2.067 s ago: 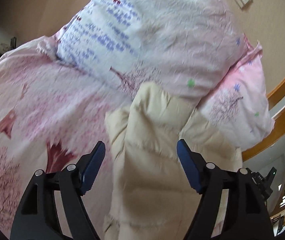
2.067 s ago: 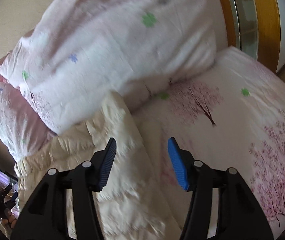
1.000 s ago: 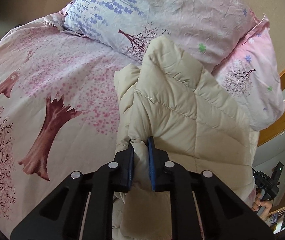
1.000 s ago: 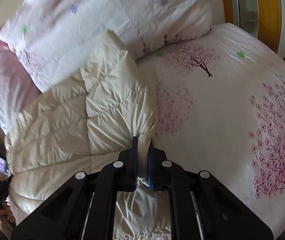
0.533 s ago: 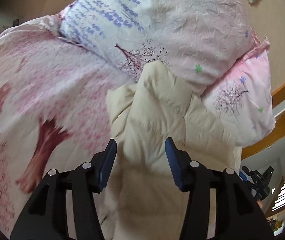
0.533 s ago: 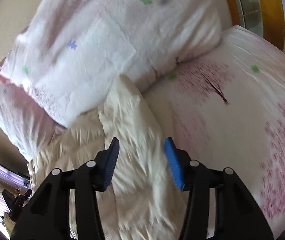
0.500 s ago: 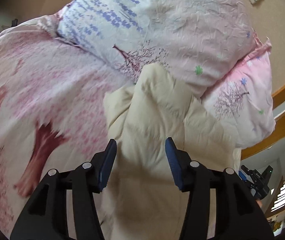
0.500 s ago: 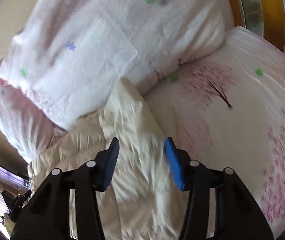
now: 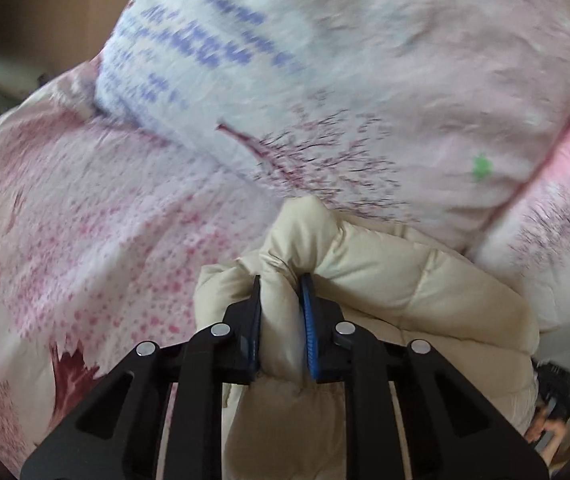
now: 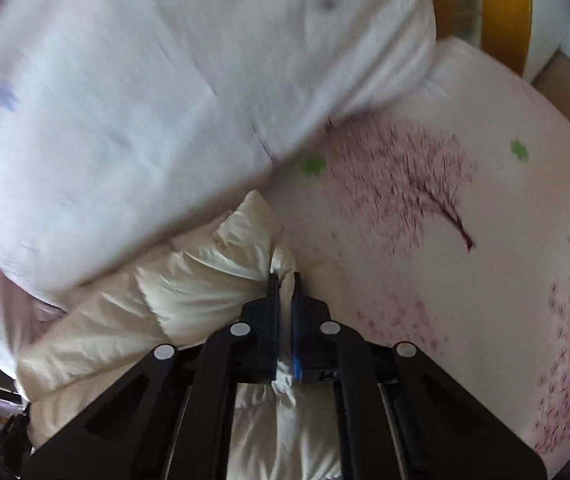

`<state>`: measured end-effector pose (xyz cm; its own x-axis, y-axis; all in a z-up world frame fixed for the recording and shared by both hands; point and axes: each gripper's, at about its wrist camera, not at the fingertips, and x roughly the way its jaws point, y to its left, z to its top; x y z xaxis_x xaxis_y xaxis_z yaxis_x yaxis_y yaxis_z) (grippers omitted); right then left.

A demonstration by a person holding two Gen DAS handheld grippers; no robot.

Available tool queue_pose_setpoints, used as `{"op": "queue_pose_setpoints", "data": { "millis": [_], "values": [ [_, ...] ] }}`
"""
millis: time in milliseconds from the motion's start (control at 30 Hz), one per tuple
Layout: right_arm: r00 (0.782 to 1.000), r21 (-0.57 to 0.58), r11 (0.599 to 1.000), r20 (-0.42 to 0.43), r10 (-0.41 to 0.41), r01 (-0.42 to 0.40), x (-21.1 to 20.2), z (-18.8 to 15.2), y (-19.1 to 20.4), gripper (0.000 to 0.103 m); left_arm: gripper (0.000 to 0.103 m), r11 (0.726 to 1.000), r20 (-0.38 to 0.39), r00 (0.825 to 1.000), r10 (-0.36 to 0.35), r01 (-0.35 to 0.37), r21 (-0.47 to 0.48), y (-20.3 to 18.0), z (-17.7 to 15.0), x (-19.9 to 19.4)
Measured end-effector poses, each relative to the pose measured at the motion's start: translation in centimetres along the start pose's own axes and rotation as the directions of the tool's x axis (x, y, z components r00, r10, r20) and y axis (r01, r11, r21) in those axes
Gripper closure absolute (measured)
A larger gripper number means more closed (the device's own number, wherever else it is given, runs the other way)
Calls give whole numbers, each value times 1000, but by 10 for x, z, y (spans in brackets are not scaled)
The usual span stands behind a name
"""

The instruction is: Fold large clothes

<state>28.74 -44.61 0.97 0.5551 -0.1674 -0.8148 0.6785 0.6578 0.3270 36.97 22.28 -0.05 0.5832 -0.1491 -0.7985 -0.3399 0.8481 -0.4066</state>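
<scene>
Bed [image 9: 97,216]: covered by a pale pink sheet printed with blossom trees; in the right wrist view the sheet [image 10: 465,280] shows a dark-branched tree and small green leaf marks.
Pillows: a large white-and-pink pillow [image 9: 365,80] with purple marks lies at the head of the bed; a pinker pillow [image 9: 561,208] sits just beside it.
Down jacket [image 9: 397,280]: cream, quilted, lying on the sheet with its far edge touching the pillows; also seen in the right wrist view [image 10: 189,288], tucked against the large pillow [image 10: 165,100].
</scene>
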Motion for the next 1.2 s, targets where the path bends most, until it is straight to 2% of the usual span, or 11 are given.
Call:
{"op": "queue_pose_setpoints", "data": {
  "millis": [167, 233, 367, 433, 500, 600, 700, 767, 833, 967, 1200],
  "values": [
    [996, -74, 996, 72, 48, -43, -37, -17, 0, 72, 72, 999, 28, 999, -33, 34, -26, 12, -6, -23],
    [988, -116, 988, 108, 113, -101, -64, -33, -5, 72, 57, 999, 63, 997, -49, 49, 6, 21, -18, -46],
    [966, -206, 954, 92, 241, -218, -96, -69, -11, 72, 52, 991, 134, 986, -102, 90, 99, 27, -51, -87],
    [964, -238, 942, 64, 257, -236, -98, -85, -8, 72, 42, 981, 148, 978, -148, 127, 146, 22, -68, -98],
    [974, -236, 948, 29, 226, -213, -87, -94, -7, 72, 42, 972, 119, 978, -172, 149, 182, 13, -81, -96],
    [983, -200, 962, -40, 179, -184, -59, -96, -11, 74, 42, 978, 61, 989, -136, 125, 165, 10, -85, -72],
    [984, -186, 967, -39, 172, -176, -55, -97, -12, 69, 42, 984, 32, 991, -132, 127, 122, 17, -87, -55],
    [975, -148, 964, -21, 222, -222, -76, -104, -19, 45, 42, 982, 33, 986, -161, 156, 102, 21, -92, -64],
    [965, -111, 960, 21, 263, -259, -102, -115, -32, 34, 42, 973, 38, 975, -217, 213, 89, 28, -97, -80],
    [947, 39, 947, 46, 318, -319, -128, -136, -74, 30, 35, 961, 46, 960, -275, 274, 23, 52, -119, -113],
    [895, 298, 863, -58, 443, -408, -99, -161, -116, 30, 35, 925, -6, 939, -344, 337, -173, 92, -167, -120]
  ]
}}
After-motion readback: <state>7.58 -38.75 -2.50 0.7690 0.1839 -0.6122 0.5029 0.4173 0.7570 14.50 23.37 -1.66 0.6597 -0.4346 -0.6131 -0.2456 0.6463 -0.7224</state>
